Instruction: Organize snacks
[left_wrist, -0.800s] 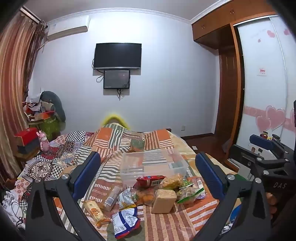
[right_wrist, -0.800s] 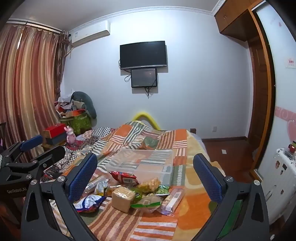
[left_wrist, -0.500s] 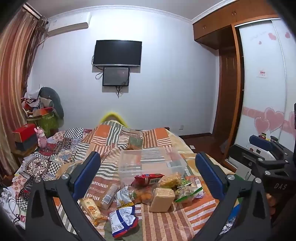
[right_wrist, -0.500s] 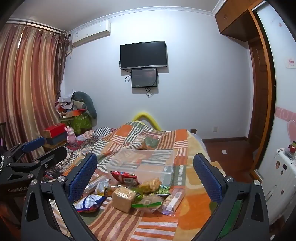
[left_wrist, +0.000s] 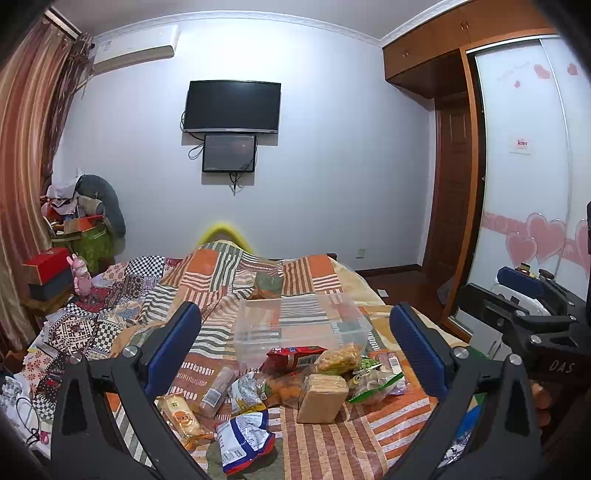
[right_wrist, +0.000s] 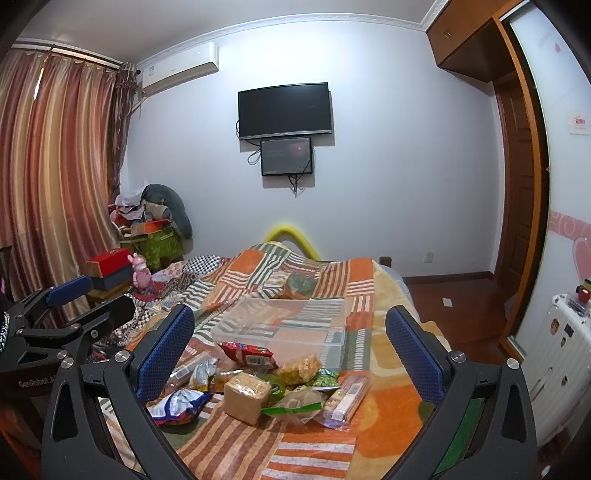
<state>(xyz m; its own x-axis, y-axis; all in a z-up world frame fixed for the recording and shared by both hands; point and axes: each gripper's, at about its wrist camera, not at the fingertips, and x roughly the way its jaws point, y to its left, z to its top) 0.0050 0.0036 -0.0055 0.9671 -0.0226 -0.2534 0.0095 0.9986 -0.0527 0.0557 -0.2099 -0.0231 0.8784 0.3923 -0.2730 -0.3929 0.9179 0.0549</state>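
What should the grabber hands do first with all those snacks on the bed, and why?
Probably lower the right gripper toward the tan block snack. Both grippers are open and hold nothing, the clear box behind the pile looks empty, and that block sits at the front of the pile with nothing on top. The left gripper can wait.

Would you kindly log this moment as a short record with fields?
setting: patchwork blanket on a bed
container: clear plastic bin, nothing visible inside
snacks: loose pile in front of the bin, including red packet, tan block, blue-white bag
left claw: open, holding nothing
right claw: open, holding nothing
progress: no snack in the bin yet
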